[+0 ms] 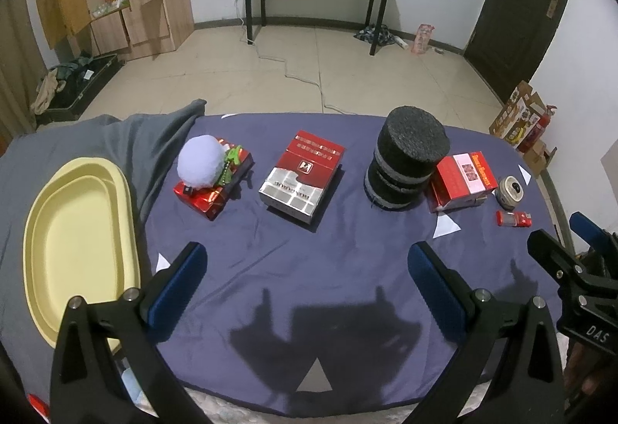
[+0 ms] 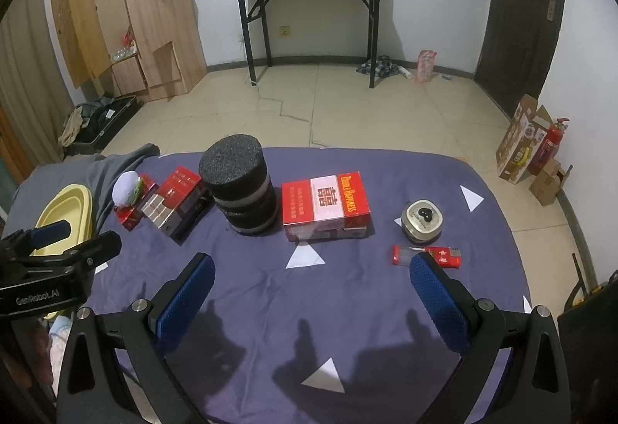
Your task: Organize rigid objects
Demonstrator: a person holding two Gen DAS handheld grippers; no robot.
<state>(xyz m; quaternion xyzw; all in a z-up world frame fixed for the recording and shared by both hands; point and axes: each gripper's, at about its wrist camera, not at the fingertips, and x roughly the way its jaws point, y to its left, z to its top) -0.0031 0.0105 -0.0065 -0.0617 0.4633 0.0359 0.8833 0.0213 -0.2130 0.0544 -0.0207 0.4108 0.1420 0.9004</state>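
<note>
**Left wrist view: both grippers wide open over a purple cloth**

The left gripper (image 1: 307, 269) hung with jaws spread wide, holding nothing; the right gripper (image 2: 311, 279) did likewise. On the cloth (image 1: 347, 269) lay a row: white ball (image 1: 201, 162) on a small red box (image 1: 208, 194), red-and-silver box (image 1: 303, 180), black foam cylinder (image 1: 405, 161), Double Happiness box (image 2: 326, 205), round tin (image 2: 421, 221), red lighter (image 2: 426, 256). A yellow tray (image 1: 77, 246) sat far left.

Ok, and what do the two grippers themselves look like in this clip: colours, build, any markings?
Both match: the left gripper and right gripper have matte black angular frames with silver bolt heads at the joints and two fingers faced with textured blue pads. Seen from the opposite camera, the left gripper's body reads "GenRobot.AI" and the right's shows "DAS" in white. No cables or sleeves visible.
</note>
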